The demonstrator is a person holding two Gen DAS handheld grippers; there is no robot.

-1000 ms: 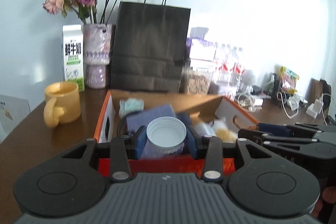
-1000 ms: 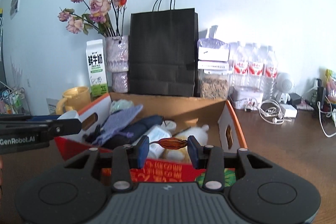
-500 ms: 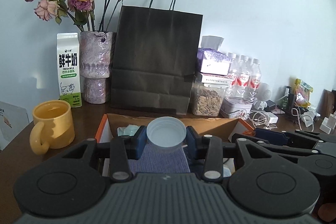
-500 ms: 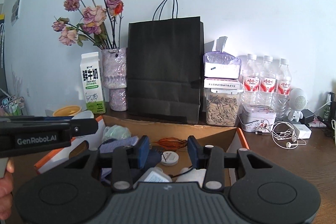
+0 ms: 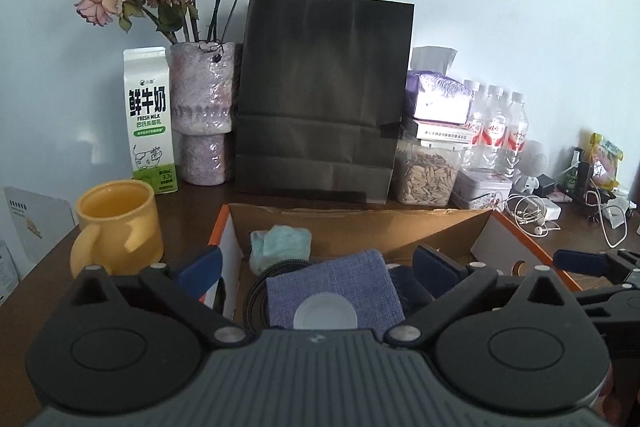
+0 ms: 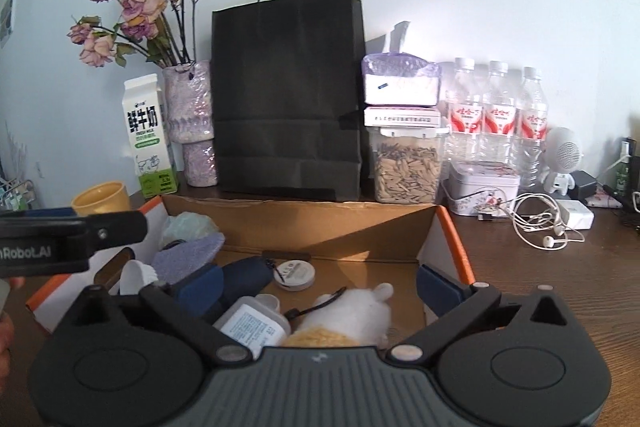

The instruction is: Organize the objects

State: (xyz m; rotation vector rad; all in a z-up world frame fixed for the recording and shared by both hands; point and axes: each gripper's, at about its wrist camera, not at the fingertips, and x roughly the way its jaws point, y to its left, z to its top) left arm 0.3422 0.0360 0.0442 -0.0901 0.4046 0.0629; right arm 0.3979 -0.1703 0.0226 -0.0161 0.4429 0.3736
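Box: open brown cardboard box with orange outer sides (image 6: 304,227) stood on the dark wooden table (image 6: 560,279), in front of a tall black paper bag with handles (image 5: 324,95).
Left gripper: left gripper (image 5: 318,267) hung over the near left part of the box; its jaws were opening and stood wide apart, with nothing pressed between the blue pads.
White cup: round white plastic cup (image 5: 325,315) lay loose on a folded blue-grey cloth (image 5: 332,287) inside the box, below the left jaws (only its rim showed over the gripper body).
Right gripper: right gripper (image 6: 320,281) was over the near right part of the box; its jaws were also opening, wide apart and gripping nothing.
Under right gripper: white plush toy (image 6: 356,311), small white plastic bottle with printed label (image 6: 252,325) and round flat white tin (image 6: 294,275) lay on the box floor.
Other contents: pale green crumpled piece (image 5: 280,247) rested at the far left corner.
Beside box: yellow ceramic mug (image 5: 120,227) stood left of it, a white-green milk carton (image 5: 150,119) behind.
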